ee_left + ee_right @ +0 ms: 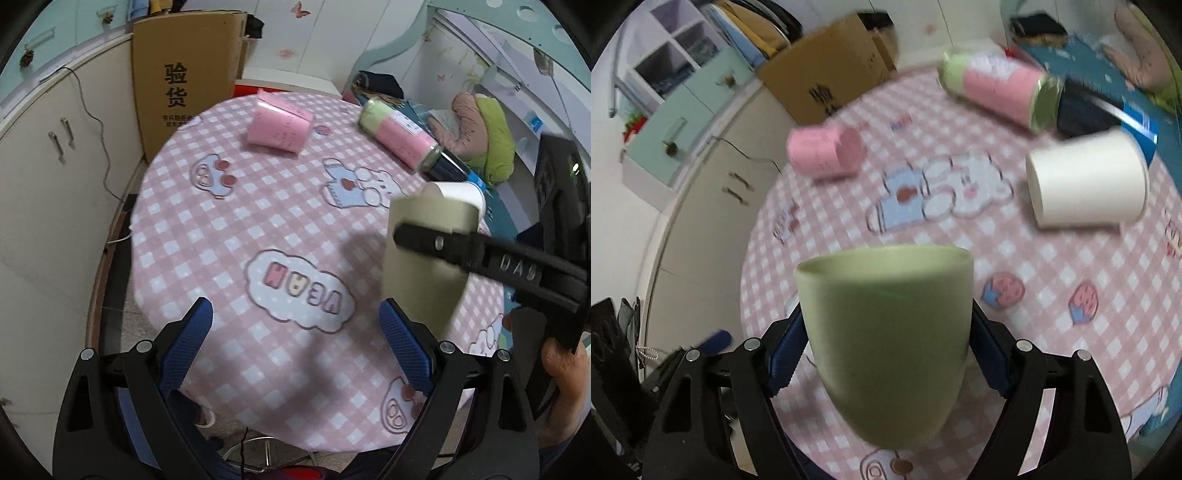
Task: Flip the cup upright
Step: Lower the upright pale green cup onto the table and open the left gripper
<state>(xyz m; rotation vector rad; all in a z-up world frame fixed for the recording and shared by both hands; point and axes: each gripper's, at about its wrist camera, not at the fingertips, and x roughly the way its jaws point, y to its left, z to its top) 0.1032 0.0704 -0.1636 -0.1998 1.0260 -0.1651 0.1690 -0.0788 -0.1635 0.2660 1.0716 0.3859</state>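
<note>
A pale green cup (886, 343) is held in my right gripper (886, 354), mouth up and a little tilted, above the pink checked tablecloth (1015, 258). The blue pads press its two sides. In the left wrist view the same cup (424, 258) shows at the right, clamped by the right gripper's black finger (461, 251). My left gripper (295, 332) is open and empty over the table's near edge.
A white paper cup (1086, 181) lies on its side at the right. A pink cup (823, 151) lies on its side at the back left. A pink and green bottle (993, 88) lies at the back. A cardboard box (184, 77) stands behind the table.
</note>
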